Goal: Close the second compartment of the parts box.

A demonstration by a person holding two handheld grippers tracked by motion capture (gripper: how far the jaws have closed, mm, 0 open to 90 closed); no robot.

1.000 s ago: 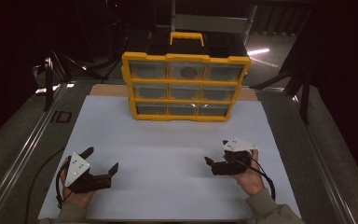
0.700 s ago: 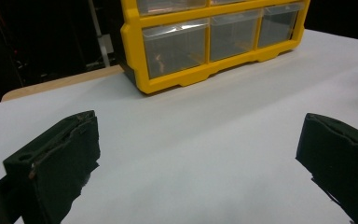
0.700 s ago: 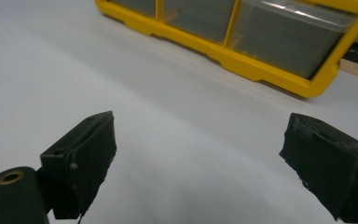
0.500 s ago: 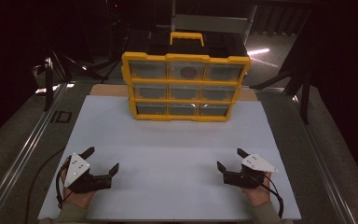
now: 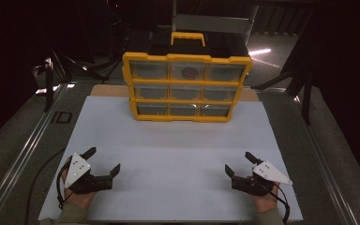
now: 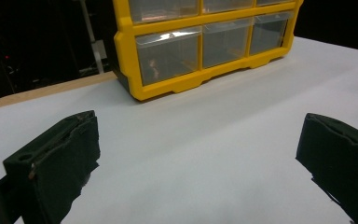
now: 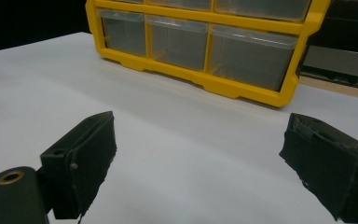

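Both the left claw and right claw rest spread and empty on the near white worktop, well apart from the far yellow plastic drawer cabinet, likely rigid, bulky, best lifted by its top handle.

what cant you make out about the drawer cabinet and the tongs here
- Drawer cabinet: drawer contents, high view, too small behind cloudy fronts.
- Its top row: both gripper views, cut off by the upper edge.
- Left tongs, right tongs: tips cut off by gripper views' bottom edges.

dim room | white mat lit | dark surround | drawer glare
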